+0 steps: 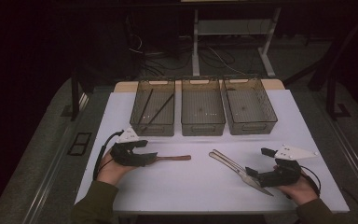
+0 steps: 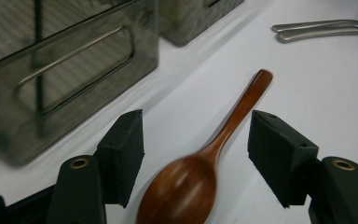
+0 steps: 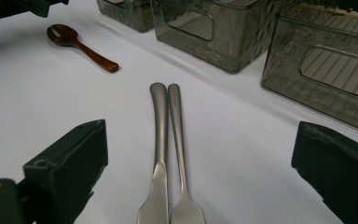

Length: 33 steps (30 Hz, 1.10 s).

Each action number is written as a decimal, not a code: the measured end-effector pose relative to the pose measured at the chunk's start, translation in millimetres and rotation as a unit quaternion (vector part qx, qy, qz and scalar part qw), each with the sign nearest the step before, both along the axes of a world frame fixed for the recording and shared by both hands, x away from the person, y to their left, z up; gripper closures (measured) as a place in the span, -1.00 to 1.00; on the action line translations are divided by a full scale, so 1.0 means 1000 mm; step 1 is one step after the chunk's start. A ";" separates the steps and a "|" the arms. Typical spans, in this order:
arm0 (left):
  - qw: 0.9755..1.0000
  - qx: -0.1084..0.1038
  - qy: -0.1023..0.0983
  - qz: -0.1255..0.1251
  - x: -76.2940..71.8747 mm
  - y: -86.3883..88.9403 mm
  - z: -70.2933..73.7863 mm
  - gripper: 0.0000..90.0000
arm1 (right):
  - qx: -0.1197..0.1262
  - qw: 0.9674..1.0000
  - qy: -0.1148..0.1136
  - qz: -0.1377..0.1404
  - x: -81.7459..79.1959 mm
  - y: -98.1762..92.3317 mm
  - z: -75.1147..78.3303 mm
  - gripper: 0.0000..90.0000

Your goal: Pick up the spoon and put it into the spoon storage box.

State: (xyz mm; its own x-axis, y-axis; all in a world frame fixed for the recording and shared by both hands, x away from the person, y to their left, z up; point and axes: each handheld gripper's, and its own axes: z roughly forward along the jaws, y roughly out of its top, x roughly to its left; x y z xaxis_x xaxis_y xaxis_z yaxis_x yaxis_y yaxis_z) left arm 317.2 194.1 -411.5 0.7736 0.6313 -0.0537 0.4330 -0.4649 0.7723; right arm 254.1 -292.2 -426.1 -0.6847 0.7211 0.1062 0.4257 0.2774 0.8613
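The left gripper point(image 1: 153, 158) is held low at the near left of the white surface point(image 1: 191, 186), its jaws standing apart. A wooden spoon point(image 2: 200, 168) lies flat between them; in the left gripper view the pads are seen clear of it on both sides, so nothing is clamped. The bowl of the spoon sits nearest the gripper and the handle runs away from it, toward the right in the high view.

The right gripper point(image 1: 251, 171) is held at the near right of the surface, its jaws spread wide. Between them, untouched, two pieces of metal cutlery are laid side by side: a knife point(image 3: 157, 154) and a fork point(image 3: 181, 154), their handles touching along their length and pointing away from the gripper, toward the far left in the high view.

Along the far edge of the surface three smoky translucent bins are set in a row. In the left bin point(image 1: 154, 126) two dark thin sticks point(image 1: 161, 109) are seen leaning. The middle bin point(image 1: 203, 127) and the right bin point(image 1: 251, 126) stand just beside it.
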 end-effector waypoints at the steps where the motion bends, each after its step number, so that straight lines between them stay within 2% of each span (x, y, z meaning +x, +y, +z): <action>1: 1.000 -0.004 0.001 0.006 0.000 0.008 -0.001 -0.23 | 0.000 1.000 -0.001 0.000 0.000 0.000 0.000 -0.93; 4: 1.000 -0.010 0.004 0.012 0.000 0.015 -0.004 -0.23 | 0.001 1.000 0.000 -0.002 0.000 0.000 0.000 -0.93; 5: 1.000 -0.008 0.011 0.014 0.002 0.019 -0.007 -0.23 | 0.000 1.000 0.000 -0.002 0.001 0.000 0.000 -0.93; 8: 1.000 -0.008 0.018 0.012 0.004 0.019 -0.010 -0.23 | -0.001 1.000 0.000 -0.001 0.001 0.000 0.000 -0.93; 15: 0.999 0.015 0.041 0.000 0.008 0.015 -0.021 -0.22 | -0.001 1.000 0.000 0.000 0.001 0.000 -0.001 -0.93; 16: 0.999 0.015 0.041 0.000 0.008 0.015 -0.021 -0.22 | -0.001 1.000 0.000 -0.001 0.001 0.001 -0.001 -0.93; 17: 0.999 0.025 0.042 0.001 0.008 0.013 -0.023 -0.22 | -0.001 1.000 0.000 -0.001 0.001 0.000 0.000 -0.93; 24: 0.998 0.038 0.045 -0.005 0.010 0.013 -0.026 -0.20 | -0.002 1.000 -0.001 0.001 0.001 0.000 -0.001 -0.93; 29: 0.997 0.061 0.053 -0.006 0.010 0.011 -0.030 -0.18 | -0.003 1.000 -0.001 -0.001 0.002 0.000 -0.001 -0.93; 33: 0.997 0.061 0.054 -0.007 0.011 0.011 -0.031 -0.16 | -0.003 1.000 -0.002 0.000 0.001 0.000 -0.001 -0.93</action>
State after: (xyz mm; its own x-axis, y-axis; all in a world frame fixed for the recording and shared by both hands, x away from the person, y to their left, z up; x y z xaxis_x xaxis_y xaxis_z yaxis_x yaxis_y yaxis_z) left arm 328.2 204.9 -442.6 0.7760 0.6278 -0.0607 0.5033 -0.5583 0.6596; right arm 255.6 -291.9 -426.9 -0.6847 0.7220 0.0989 0.4230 0.2832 0.8608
